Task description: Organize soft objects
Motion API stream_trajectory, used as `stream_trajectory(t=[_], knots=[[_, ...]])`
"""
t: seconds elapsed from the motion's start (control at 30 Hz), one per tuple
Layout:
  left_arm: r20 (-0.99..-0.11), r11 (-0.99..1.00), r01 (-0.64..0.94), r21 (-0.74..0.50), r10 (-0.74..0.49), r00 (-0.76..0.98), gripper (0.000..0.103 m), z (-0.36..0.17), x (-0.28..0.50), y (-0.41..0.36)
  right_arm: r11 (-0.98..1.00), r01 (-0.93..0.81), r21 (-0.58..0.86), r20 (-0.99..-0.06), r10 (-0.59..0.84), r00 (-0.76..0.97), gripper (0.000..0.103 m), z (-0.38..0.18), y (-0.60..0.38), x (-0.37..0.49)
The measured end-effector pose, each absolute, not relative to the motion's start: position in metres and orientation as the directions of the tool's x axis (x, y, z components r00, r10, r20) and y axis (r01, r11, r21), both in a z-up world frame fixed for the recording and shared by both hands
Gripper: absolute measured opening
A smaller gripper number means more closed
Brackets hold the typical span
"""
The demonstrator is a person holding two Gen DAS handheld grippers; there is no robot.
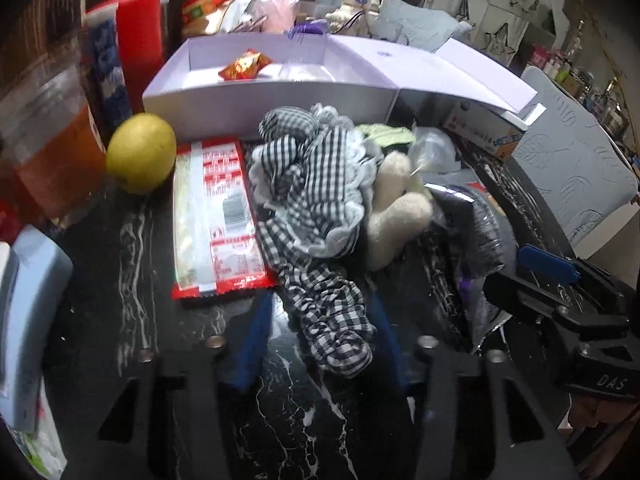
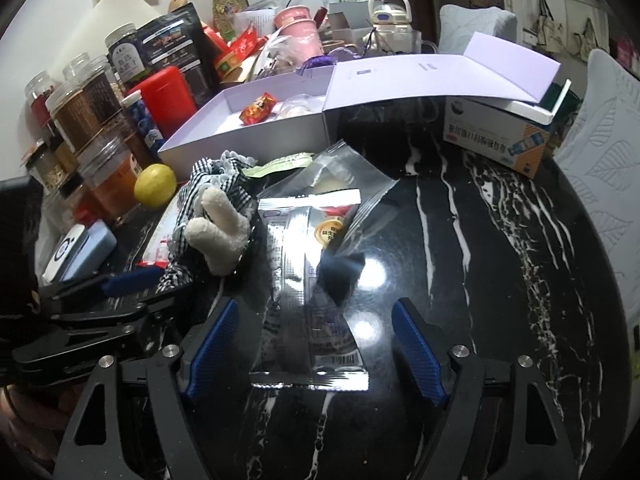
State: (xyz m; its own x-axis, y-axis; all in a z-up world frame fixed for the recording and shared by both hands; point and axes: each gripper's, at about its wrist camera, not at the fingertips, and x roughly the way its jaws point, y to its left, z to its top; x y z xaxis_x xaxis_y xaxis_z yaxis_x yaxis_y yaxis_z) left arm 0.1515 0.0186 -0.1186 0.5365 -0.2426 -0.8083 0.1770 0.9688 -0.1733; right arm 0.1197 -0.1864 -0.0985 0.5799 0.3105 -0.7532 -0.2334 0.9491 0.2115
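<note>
On the black marble table [image 1: 132, 264], seen from the left wrist, the checked cloth [image 1: 316, 216] lies in a heap beside a red packet [image 1: 218, 216] and a yellow fruit [image 1: 141, 152]. One end of the cloth sits between the blue pads of the left gripper [image 1: 320, 344]; the pads look close on it, but I cannot tell if they squeeze it. Behind is an open white box [image 1: 256, 96].

From the right wrist, the right gripper [image 2: 316, 352] has its jaws wide apart around a silver packet [image 2: 308, 312], not touching it. A fluffy white toy [image 2: 220, 228] rests on the cloth.

Bare marble tabletop [image 2: 460, 240] beyond box [image 2: 256, 140]
</note>
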Motion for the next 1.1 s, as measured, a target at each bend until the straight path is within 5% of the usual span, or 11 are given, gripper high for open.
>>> stream_trajectory(t=[0.13,0.27,0.4,0.93,1.1], knots=[[-0.806,0.967,0.177,-0.181,-0.249,0.537,0.031,-0.117,0.149,0.019,0.946,-0.233,0.226,-0.76,0.321,0.566,0.072,-0.103,-0.186,0.124],[-0.804,0.968,0.177,-0.179,-0.248,0.54,0.03,-0.113,0.142,0.022,0.935,-0.239,0.264,-0.766,0.353,0.537,0.049,-0.109,-0.189,0.127],[-0.813,0.965,0.189,-0.184,-0.257,0.521,0.03,-0.112,0.13,0.023,0.932,-0.256,0.257,-0.764,0.358,0.537,0.044,-0.108,-0.19,0.12],[-0.839,0.95,0.242,-0.198,-0.292,0.46,0.03,-0.116,0.091,0.015,0.922,-0.285,0.261,-0.792,0.373,0.484,0.044,-0.107,-0.199,0.071],[-0.842,0.963,0.237,-0.127,-0.231,0.488,0.032,-0.116,0.098,0.005,0.929,-0.277,0.244,-0.802,0.354,0.48,0.059,-0.112,-0.196,0.073]])
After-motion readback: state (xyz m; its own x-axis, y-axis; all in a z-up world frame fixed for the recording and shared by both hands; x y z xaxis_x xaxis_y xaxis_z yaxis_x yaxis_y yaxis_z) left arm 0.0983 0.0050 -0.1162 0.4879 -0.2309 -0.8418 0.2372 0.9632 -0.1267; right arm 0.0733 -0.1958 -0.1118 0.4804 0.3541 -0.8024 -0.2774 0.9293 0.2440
